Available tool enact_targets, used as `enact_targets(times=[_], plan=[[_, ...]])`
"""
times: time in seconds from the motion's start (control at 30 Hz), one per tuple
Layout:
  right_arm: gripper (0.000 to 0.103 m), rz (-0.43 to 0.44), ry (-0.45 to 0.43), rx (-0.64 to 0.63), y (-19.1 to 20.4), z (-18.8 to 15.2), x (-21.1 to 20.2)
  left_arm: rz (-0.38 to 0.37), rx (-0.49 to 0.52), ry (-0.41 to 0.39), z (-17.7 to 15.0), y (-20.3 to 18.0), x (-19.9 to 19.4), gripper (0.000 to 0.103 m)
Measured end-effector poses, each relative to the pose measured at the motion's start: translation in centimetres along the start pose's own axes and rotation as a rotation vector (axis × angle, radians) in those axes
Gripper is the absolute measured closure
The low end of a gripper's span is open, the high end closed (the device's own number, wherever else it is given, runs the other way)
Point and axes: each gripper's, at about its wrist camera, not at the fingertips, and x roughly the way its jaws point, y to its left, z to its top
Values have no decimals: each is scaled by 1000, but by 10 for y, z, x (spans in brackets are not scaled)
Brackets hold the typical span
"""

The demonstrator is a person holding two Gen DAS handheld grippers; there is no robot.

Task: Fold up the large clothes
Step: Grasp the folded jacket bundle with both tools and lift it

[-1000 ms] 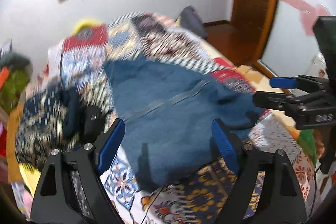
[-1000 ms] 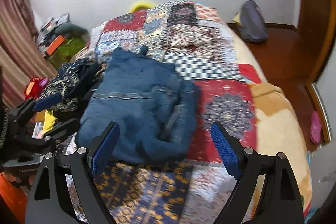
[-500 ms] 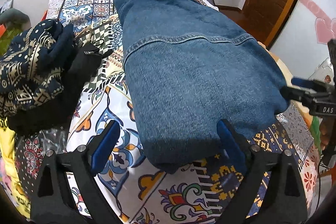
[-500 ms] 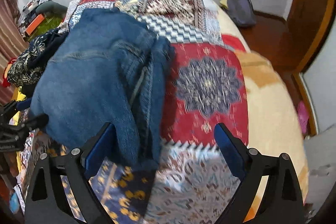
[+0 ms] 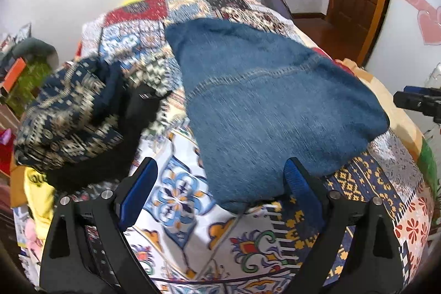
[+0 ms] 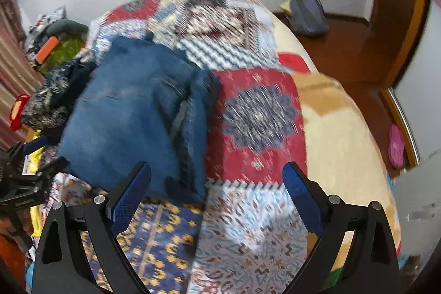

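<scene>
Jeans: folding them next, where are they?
The jeans lie folded on the bed, right of the patterned clothes in the left wrist view.

Left gripper [image 5: 220,183] tilted steeply downward, blue-padded fingers [image 5: 139,190] spread wide, nothing pinched between the pads. Right gripper [image 6: 217,183] angled down likewise, jaws opening, pads bare and pressing on nothing.

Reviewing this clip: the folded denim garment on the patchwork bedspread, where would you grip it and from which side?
Grip the denim garment at its near edge, coming from the foot of the bed. In the left wrist view its near corner lies between the open left gripper fingers, untouched. The right gripper, jaws opening, faces the thick stacked right edge, so pinch through all layers there.
</scene>
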Motion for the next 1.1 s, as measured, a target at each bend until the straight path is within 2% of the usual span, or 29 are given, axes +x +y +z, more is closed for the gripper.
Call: enact_targets(times=[0.13, 0.3, 0.4, 0.53, 0.6, 0.7, 0.93, 1.1], plan=[[8, 45, -38, -30, 13, 16, -1, 14, -17, -34, 13, 11, -8, 9], [7, 135, -2, -29, 22, 34, 29, -14, -49, -38, 32, 25, 3, 9], [7, 179, 54, 2, 17, 36, 56, -94, -108, 18, 40, 37, 27, 9], [7, 225, 164, 69, 2, 39, 101, -264, -234, 137, 45, 56, 71, 9], [7, 300, 208, 115, -7, 41, 118, -358, -289, 170, 46, 63, 89, 9], [7, 362, 245, 150, -14, 47, 134, -455, -345, 211, 51, 68, 109, 9], [5, 504, 342, 217, -19, 55, 169, -599, -446, 297, 53, 70, 151, 9], [7, 527, 350, 195, -9, 56, 170, -626, -445, 299, 53, 66, 152, 9]])
